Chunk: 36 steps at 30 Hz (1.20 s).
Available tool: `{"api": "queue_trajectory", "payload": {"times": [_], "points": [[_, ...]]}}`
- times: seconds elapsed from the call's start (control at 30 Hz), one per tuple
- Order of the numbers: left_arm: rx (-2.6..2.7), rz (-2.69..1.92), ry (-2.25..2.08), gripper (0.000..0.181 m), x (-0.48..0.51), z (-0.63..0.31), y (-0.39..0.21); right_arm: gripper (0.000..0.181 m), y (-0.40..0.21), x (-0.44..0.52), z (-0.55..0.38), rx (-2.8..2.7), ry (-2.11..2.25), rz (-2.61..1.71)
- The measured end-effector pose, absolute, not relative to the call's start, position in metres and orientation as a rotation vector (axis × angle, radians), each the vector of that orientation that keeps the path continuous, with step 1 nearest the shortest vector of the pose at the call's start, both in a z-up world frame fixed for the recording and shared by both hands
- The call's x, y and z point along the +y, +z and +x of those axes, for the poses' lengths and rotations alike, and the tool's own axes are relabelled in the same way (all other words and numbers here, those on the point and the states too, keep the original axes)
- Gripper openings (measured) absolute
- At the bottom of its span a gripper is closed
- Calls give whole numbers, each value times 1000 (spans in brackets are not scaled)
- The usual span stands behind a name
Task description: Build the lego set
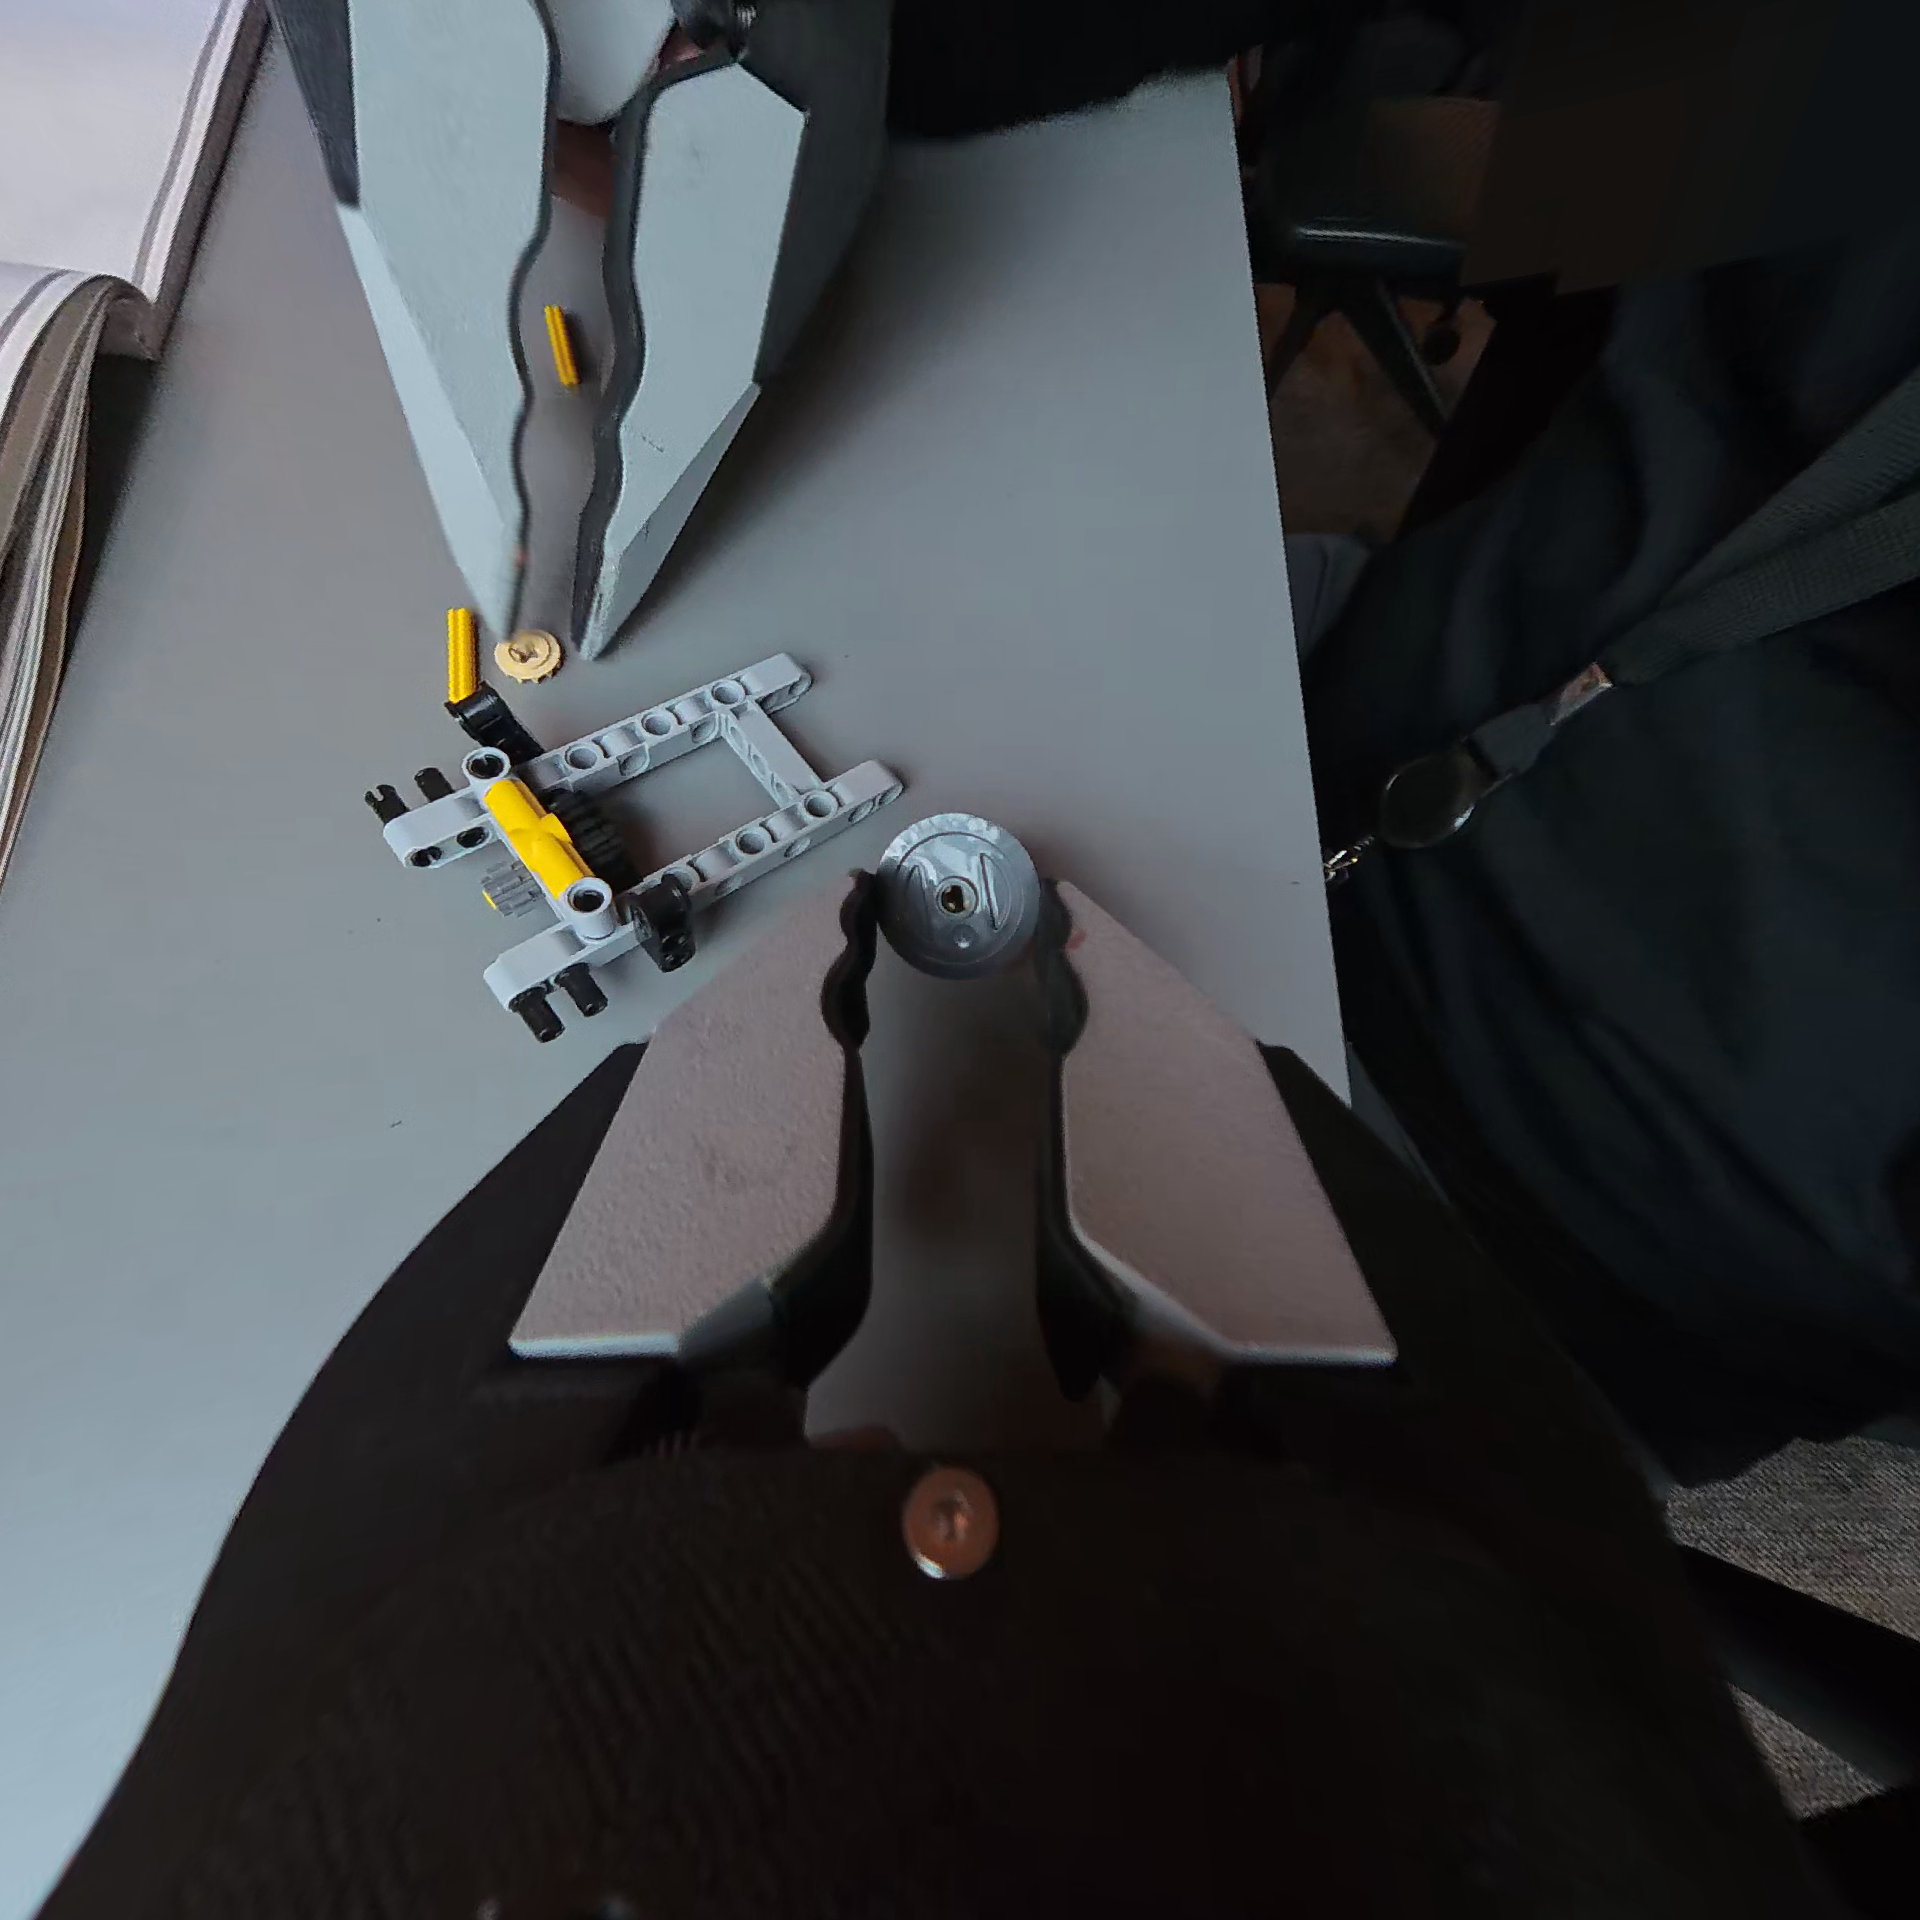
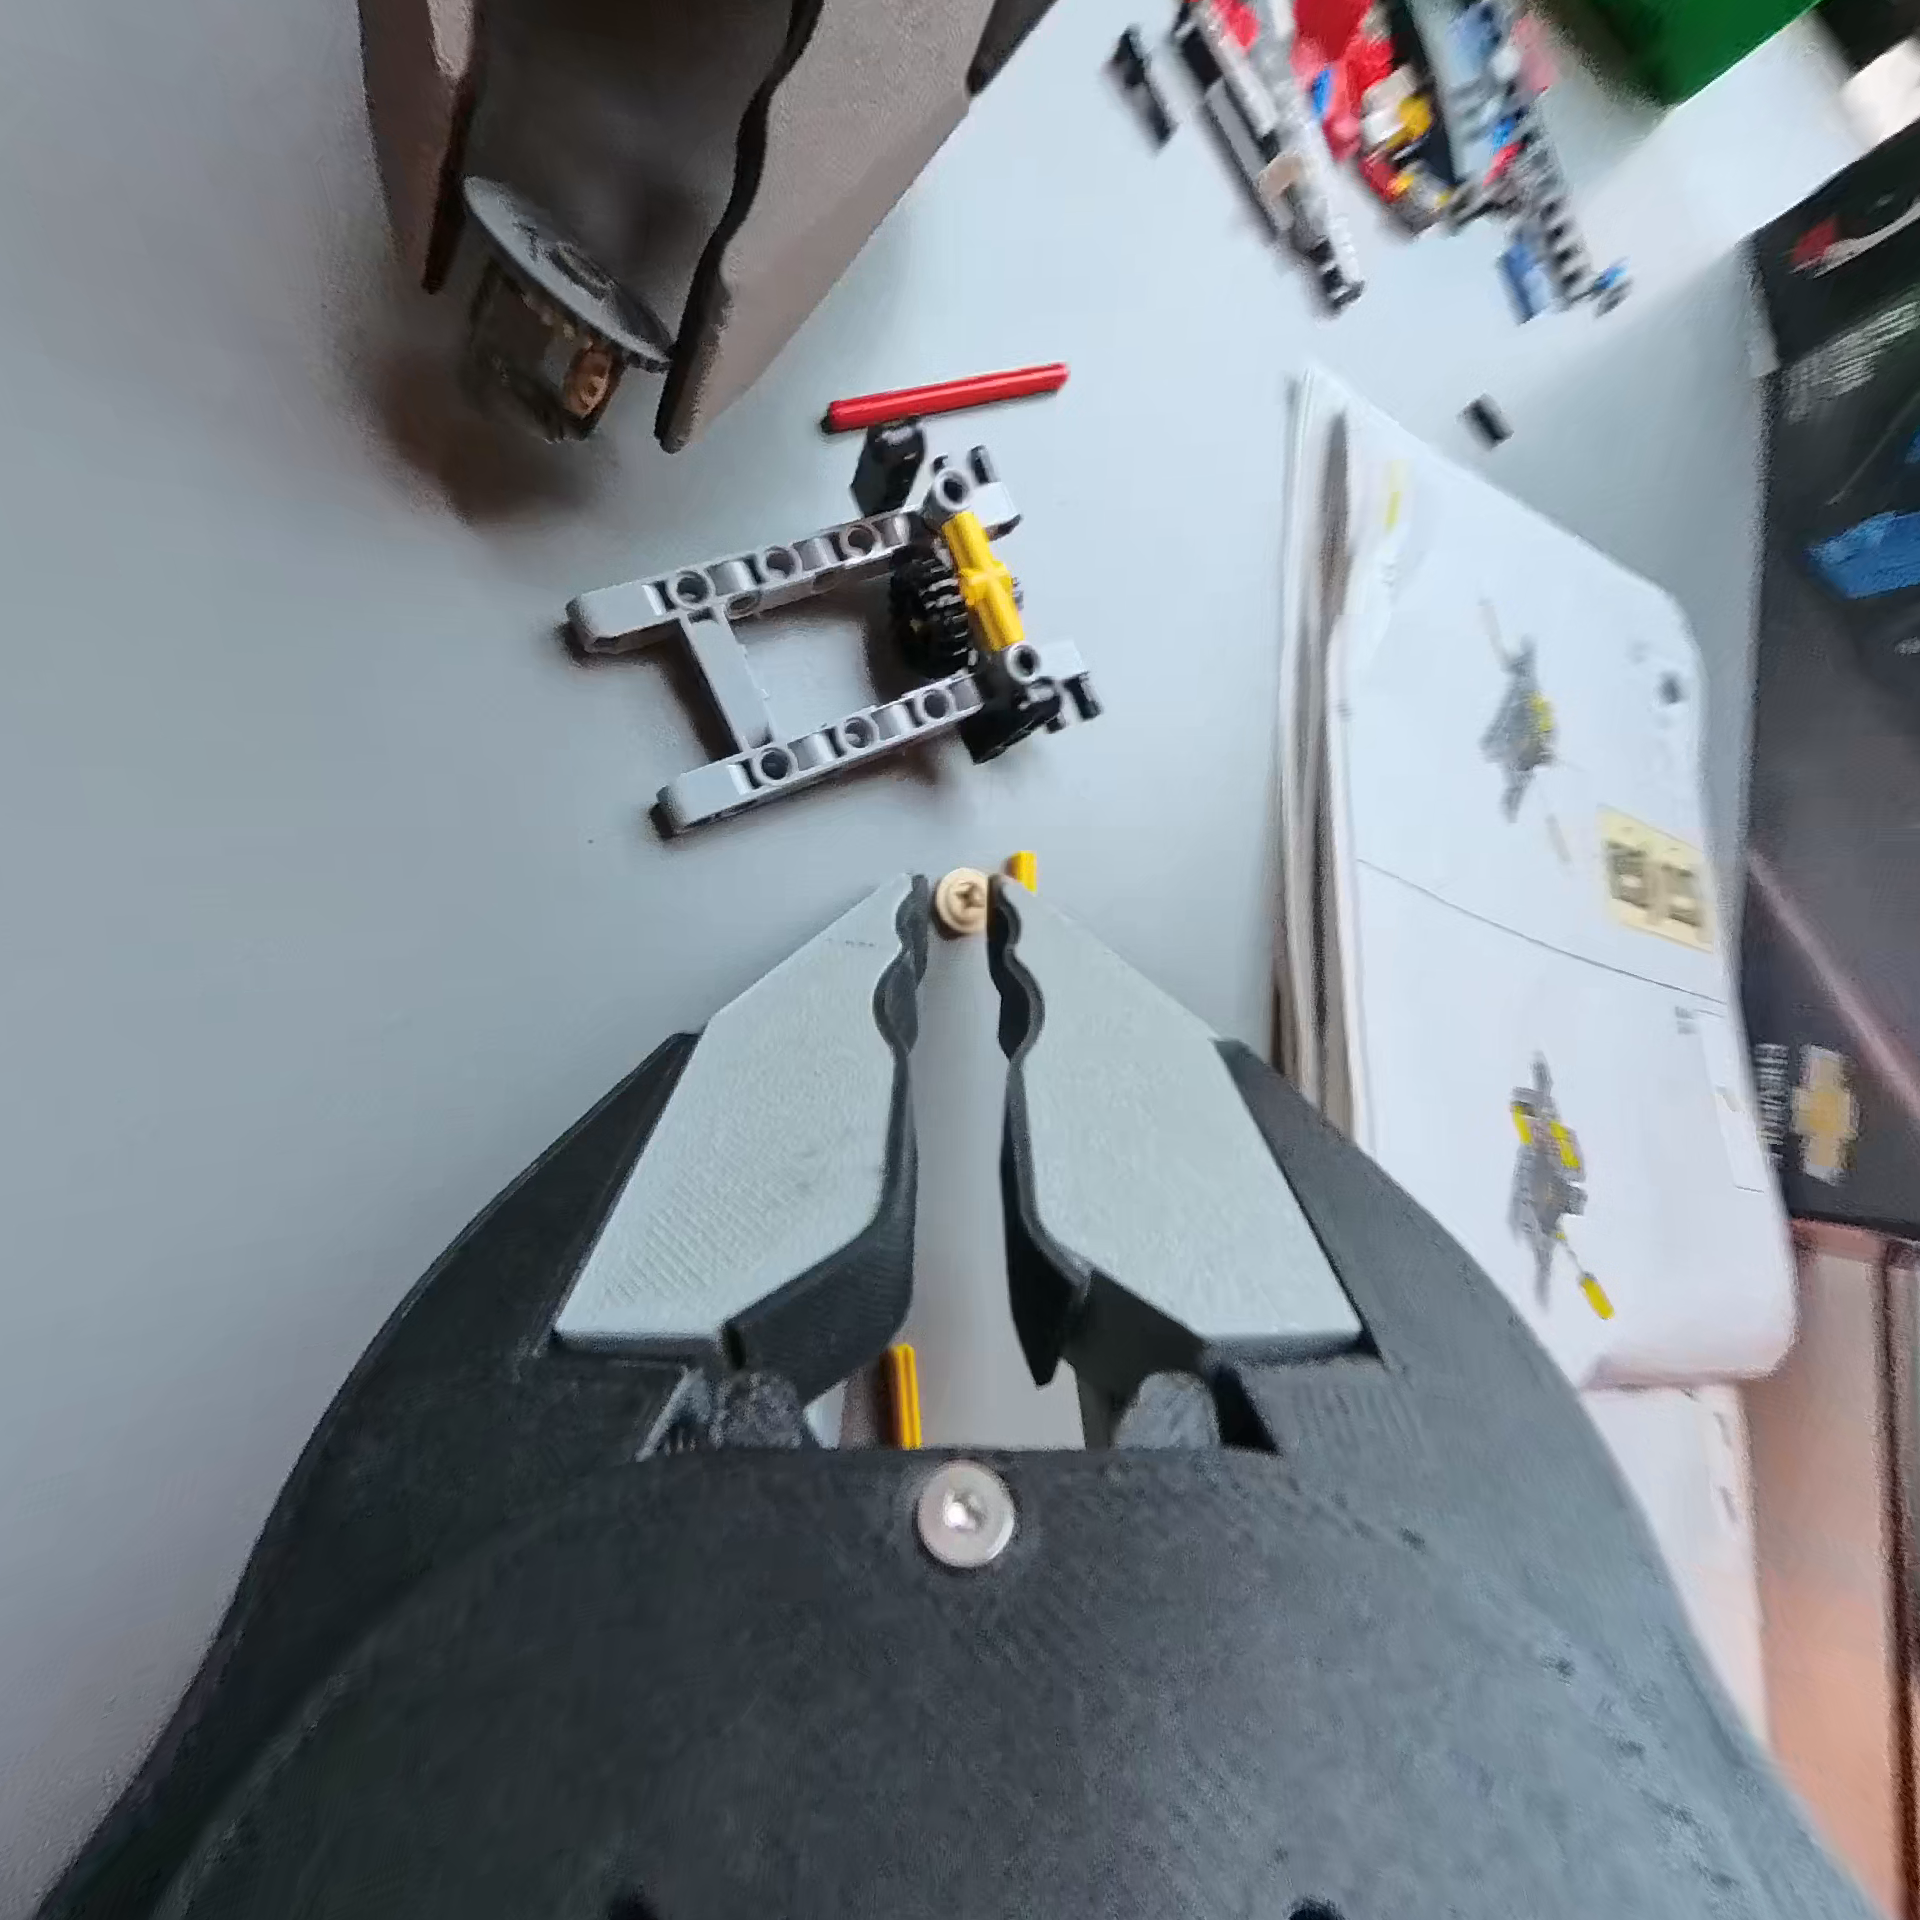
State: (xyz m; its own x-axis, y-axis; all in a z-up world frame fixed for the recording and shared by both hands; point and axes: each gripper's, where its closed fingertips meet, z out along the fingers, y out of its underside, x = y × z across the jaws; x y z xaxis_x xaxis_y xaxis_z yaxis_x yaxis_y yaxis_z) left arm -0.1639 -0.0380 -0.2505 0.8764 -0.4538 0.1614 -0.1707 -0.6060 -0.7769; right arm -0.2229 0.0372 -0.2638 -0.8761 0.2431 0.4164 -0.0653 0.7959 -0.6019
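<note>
Two hand-held grippers meet over the grey worktop (image 1: pixel 1039 468). Nearest in the left wrist view, the left hand-held gripper (image 1: pixel 956 902) clamps a round grey differential housing (image 1: pixel 956 896), its flat face toward the camera. Just beyond lies one grey frame assembly (image 1: pixel 639 821), flat on the worktop, its two long beams running from lower left to upper right, with one yellow connector (image 1: pixel 530 836) set across the end that carries black pins. Farther off, the right hand-held gripper (image 2: pixel 964 902) is nearly closed around one small tan gear (image 2: pixel 958 902) lying on the worktop, its fingertips on either side. Two yellow axles (image 1: pixel 460 652) rest nearby, and one red axle (image 2: pixel 945 398) beyond the frame. An open instruction booklet (image 2: pixel 1507 883) lies to the side.
</note>
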Motion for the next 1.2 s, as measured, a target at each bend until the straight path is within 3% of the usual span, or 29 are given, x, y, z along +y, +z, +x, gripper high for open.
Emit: {"api": "queue_trajectory", "payload": {"times": [0.03,0.5,1.0,1.07,1.2], "points": [[443,-2221,-441,28,-38,-164,-251,0,-267,36,-222,-2536,868,-142],[482,-2173,-424,28,-43,-153,-243,0,-261,20,-149,-2627,993,-437],[619,-2243,-358,28,-31,-123,-256,0,-246,39,-114,-2486,1335,-1129],[618,-2248,-342,28,-31,-124,-256,16,-239,43,-107,-2480,1367,-1083],[626,-2237,-330,28,-33,-123,-255,25,-238,49,-89,-2483,1191,-872]]}}
